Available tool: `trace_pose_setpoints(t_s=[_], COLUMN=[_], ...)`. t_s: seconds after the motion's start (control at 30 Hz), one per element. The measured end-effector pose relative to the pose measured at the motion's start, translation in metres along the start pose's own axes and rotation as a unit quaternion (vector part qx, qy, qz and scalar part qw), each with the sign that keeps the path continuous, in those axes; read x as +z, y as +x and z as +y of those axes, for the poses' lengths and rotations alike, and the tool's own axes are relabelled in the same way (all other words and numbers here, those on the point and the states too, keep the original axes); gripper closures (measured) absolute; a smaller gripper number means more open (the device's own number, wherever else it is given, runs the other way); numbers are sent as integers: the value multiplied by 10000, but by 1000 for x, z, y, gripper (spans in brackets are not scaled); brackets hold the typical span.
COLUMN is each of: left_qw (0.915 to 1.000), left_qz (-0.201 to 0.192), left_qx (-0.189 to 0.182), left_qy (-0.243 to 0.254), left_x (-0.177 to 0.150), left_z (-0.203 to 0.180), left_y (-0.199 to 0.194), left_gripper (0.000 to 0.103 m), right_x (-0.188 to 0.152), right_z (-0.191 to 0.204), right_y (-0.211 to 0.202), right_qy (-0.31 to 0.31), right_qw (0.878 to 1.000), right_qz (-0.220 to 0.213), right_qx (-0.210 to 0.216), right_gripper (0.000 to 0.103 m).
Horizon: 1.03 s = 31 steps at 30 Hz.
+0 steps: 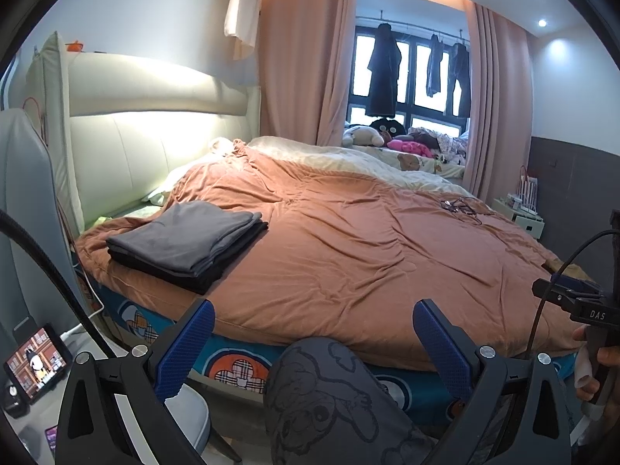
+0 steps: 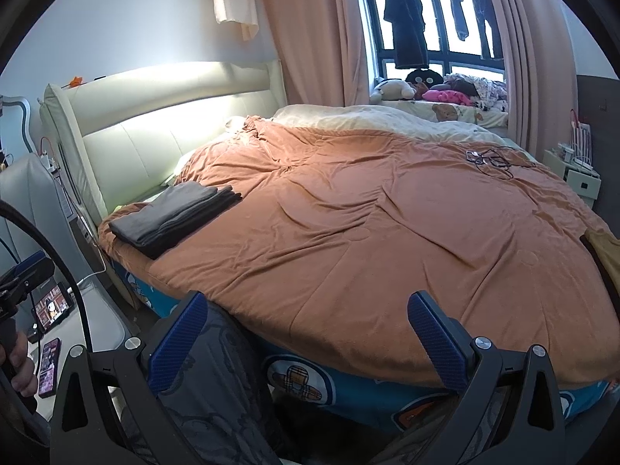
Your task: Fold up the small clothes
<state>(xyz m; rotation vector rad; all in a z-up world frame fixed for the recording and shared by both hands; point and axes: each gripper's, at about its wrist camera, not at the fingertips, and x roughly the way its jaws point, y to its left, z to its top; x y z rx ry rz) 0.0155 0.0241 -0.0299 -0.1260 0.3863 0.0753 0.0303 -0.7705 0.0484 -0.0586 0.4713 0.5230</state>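
Here both grippers hover at the near edge of a wide bed spread with a rumpled rust-orange quilt, and neither holds anything. The left gripper, with its blue textured fingers, has its jaws spread wide and released, framing the person's knee in grey cartoon-print trousers. The right gripper is likewise splayed open above the bed's edge, with the same grey printed trouser leg showing behind its left finger. The task's clothes, a neat stack of folded dark grey and black garments, lie on the quilt's near left corner, close to the cream padded headboard and well apart from both grippers. A tangle of thin dark cable lies on the quilt's far right side. At the right edge of the right wrist view, a mustard-yellow cloth rests on the quilt. Left of the bed, a small tablet with a lit screen stands on a pale surface. Beyond the bed, dark garments hang before a window between pink curtains.
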Motion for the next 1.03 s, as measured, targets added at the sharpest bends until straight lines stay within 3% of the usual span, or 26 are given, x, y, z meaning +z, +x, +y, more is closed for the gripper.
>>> trace_pose_setpoints(t_s=[1.03], left_qw=[9999], left_qz=[-58], left_qx=[-45], left_qy=[-77], left_x=[4], left_z=[6], left_y=[-2], left_gripper=[0], right_x=[7], right_z=[-9], right_y=[10], right_qy=[44], right_qw=[9999], right_qz=[109], right_qx=[-116], right_gripper=[0])
